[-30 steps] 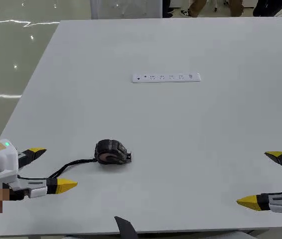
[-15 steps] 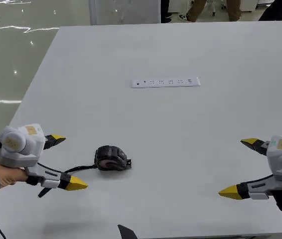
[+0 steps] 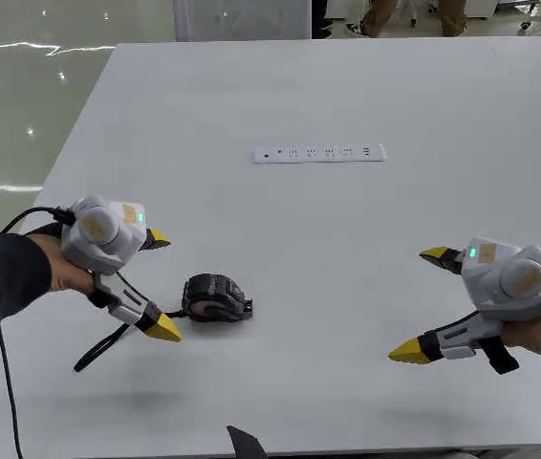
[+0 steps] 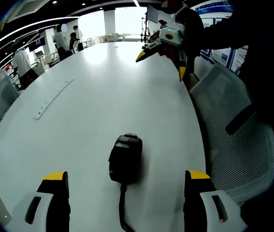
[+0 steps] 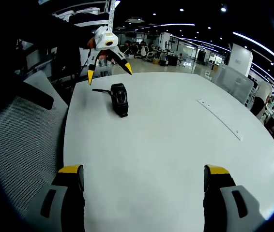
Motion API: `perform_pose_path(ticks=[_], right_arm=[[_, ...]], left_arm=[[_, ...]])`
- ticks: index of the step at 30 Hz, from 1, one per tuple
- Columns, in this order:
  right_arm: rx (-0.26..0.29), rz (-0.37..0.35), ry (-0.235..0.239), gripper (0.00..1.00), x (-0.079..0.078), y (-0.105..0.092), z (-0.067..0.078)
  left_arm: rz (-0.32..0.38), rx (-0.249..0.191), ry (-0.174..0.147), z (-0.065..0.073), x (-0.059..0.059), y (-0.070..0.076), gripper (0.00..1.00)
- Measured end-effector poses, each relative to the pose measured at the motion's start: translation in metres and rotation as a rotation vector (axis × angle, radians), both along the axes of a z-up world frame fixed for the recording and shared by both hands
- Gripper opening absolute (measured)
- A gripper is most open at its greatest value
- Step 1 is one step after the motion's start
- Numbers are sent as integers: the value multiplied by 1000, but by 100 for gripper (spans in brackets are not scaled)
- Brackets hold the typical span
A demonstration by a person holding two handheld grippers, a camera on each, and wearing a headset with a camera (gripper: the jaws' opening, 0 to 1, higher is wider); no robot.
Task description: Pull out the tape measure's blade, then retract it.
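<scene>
Both grippers are spread wide and hold nothing. Left gripper (image 3: pixel 160 283), white with yellow-tipped black jaws, is held in the person's left hand (image 3: pixel 63 275) at the near left of the flat white tabletop (image 3: pixel 347 239). Its jaws point right, toward the small black rounded tape measure (image 3: pixel 215 296). The tape measure lies on the table just right of those jaw tips, with a sliver of table showing between them. In the left gripper view it sits a little ahead of the jaws, centred in the gap between them, with no blade seen pulled out. A thin black cord (image 3: pixel 98 348) trails from the tape measure's left side toward the near left edge of the table, passing under the left gripper.

Right gripper (image 3: pixel 421 303), of the same make, is held in the right hand (image 3: pixel 538 335) at the near right, well apart from the tape measure, with its jaws pointing left. A long white power strip (image 3: pixel 319 152) lies flat farther away, near the middle of the table. A grey mesh chair back (image 4: pixel 234 145) shows at the table's near edge in the left gripper view.
</scene>
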State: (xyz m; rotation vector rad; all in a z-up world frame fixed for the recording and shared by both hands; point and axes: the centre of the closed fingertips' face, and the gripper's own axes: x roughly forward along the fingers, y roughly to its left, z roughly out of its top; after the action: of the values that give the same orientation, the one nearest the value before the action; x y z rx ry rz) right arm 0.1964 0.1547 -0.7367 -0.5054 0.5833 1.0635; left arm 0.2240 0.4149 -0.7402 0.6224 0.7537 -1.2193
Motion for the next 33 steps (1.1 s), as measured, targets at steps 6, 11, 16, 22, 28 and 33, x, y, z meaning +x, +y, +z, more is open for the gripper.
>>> perform_pose_path(ticks=[6,11,16,22,28,33], right_arm=[[20,83,-3,100,9,29,-4],[40,162,-3,97,12,50,-7],[45,182,9,93,20,66,-14],[20,271,33,91,24,96,-29],[28,313,38,82,27,124,-35],[50,320,60,73,30,148,-42]], left_arm=[[-76,44,10,-8,2,-14,88],[-199,172,34,-21,-1,-8,82],[-136,149,42,-24,10,-20,81],[-140,132,35,-35,13,-39,76],[-145,159,50,-45,12,-40,60],[-154,178,41,-53,12,-40,45]])
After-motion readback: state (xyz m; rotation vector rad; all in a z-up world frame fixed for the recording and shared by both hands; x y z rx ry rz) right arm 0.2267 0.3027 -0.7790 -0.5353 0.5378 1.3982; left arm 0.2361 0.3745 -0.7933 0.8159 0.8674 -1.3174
